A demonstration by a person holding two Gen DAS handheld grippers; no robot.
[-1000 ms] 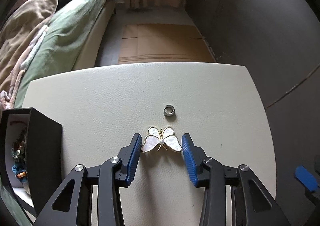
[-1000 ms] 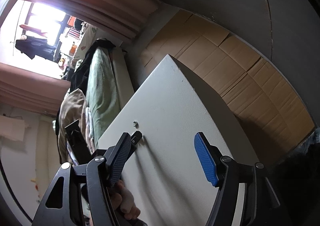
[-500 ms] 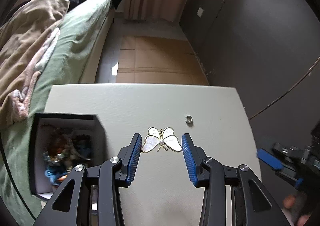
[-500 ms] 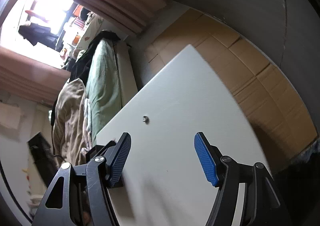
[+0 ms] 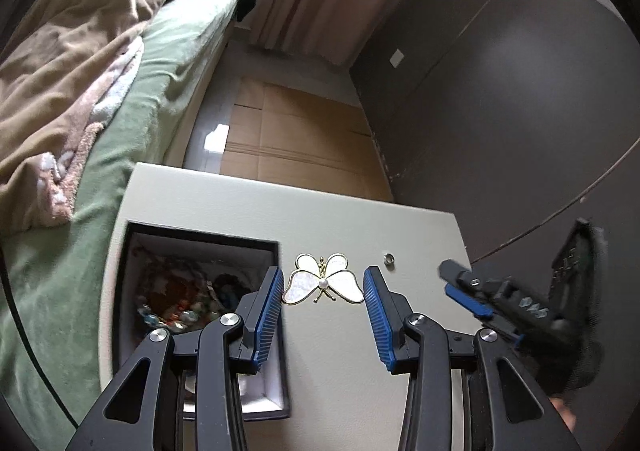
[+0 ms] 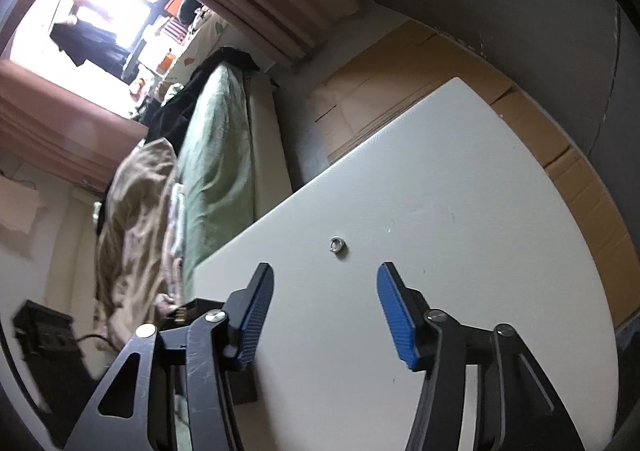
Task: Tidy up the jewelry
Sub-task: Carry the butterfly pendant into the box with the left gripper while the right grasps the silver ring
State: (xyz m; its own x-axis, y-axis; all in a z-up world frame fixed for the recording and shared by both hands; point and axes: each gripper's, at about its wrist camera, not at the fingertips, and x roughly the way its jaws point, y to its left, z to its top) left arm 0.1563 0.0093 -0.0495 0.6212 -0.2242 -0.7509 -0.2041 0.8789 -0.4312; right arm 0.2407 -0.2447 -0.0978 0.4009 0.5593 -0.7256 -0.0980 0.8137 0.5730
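Note:
My left gripper (image 5: 323, 291) is shut on a white-and-gold butterfly brooch (image 5: 323, 285), held by its wing tips above the white table (image 5: 340, 363), just right of a black jewelry box (image 5: 200, 315) with several beaded pieces inside. A small silver ring (image 5: 389, 259) lies on the table beyond the brooch; it also shows in the right wrist view (image 6: 337, 244). My right gripper (image 6: 325, 305) is open and empty, above the table and short of the ring. It appears at the right of the left wrist view (image 5: 464, 287).
A bed with green sheet and tan blanket (image 5: 80, 99) runs along the table's left side. Cardboard (image 5: 296, 139) covers the floor beyond the table. A dark wall (image 5: 500, 91) stands on the right. The box corner (image 6: 200, 309) shows behind my right gripper's left finger.
My left gripper has lifted the brooch off the table and carried it left toward the box, which has come into view. My right gripper has moved in toward the ring.

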